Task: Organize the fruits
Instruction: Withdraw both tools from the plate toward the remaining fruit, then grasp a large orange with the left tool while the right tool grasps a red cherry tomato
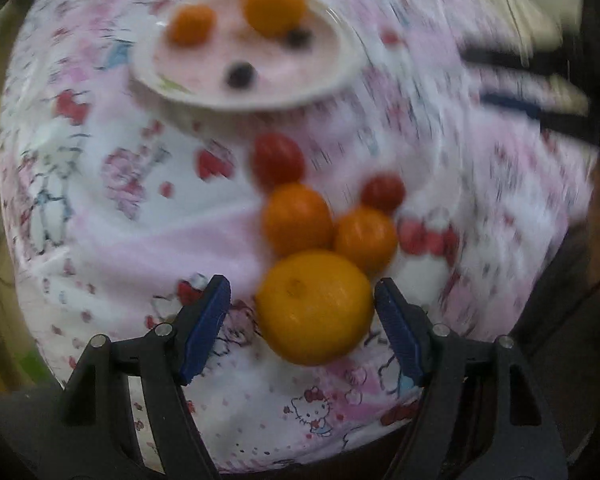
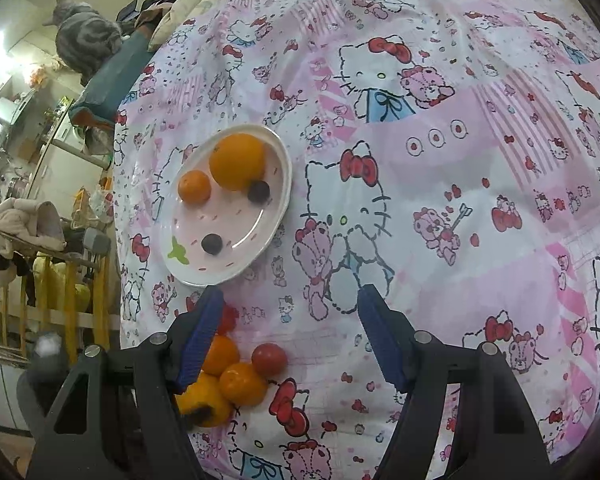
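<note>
A pink oval plate [image 2: 236,268] [image 1: 300,92] on the patterned cloth holds a big orange [image 2: 238,161], a small orange [image 2: 194,187] and two dark berries [image 2: 258,191]. Loose on the cloth lie a large orange [image 1: 315,307], two smaller oranges [image 1: 297,218] and two red tomatoes [image 1: 278,158]. My left gripper [image 1: 302,300] is open, its blue pads on either side of the large orange, the right pad close against it. My right gripper [image 2: 290,300] is open and empty above the cloth, the loose fruit pile [image 2: 242,382] beside its left finger.
The pink cartoon-print cloth [image 2: 440,200] covers the whole surface. A grey cat [image 2: 86,42] sits beyond the far left edge. Cluttered furniture and a wooden rail [image 2: 40,308] stand to the left. The left wrist view is motion-blurred.
</note>
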